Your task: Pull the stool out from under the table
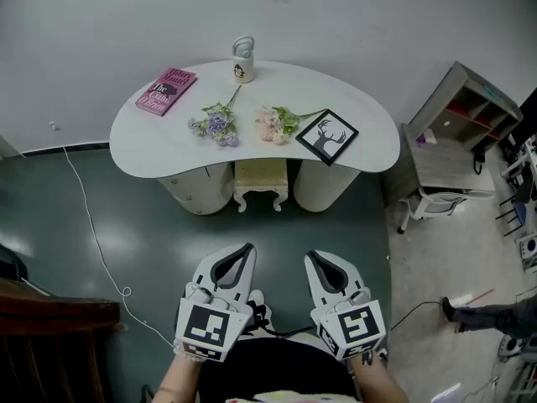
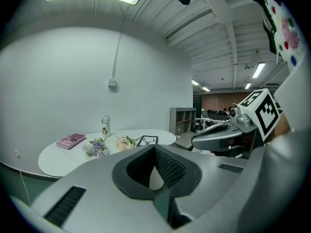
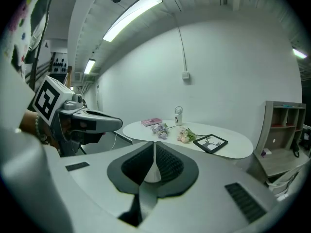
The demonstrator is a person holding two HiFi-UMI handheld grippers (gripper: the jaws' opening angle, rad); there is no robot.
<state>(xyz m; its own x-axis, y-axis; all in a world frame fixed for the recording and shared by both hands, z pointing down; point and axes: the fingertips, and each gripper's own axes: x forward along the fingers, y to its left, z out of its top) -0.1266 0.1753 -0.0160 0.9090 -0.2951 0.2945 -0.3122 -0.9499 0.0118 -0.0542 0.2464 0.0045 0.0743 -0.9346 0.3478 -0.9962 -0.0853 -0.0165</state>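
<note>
A small cream stool [image 1: 260,180] with carved legs stands tucked under the front edge of a white kidney-shaped table [image 1: 168,145], between the table's two rounded pedestals. My left gripper [image 1: 242,249] and right gripper [image 1: 318,257] are side by side low in the head view, well short of the stool, both shut with nothing in them. The left gripper view has the table [image 2: 58,161] ahead at the left, past the left gripper [image 2: 155,147]; the stool is hidden there. The right gripper view shows the table [image 3: 233,147] beyond the right gripper [image 3: 154,144].
On the table lie a pink book [image 1: 165,90], a white bottle [image 1: 243,60], two flower bunches [image 1: 216,125] and a framed deer picture [image 1: 326,135]. A white cable [image 1: 92,242] runs over the green floor at the left. A grey shelf unit [image 1: 461,120] stands at the right, dark wooden furniture [image 1: 42,334] at lower left.
</note>
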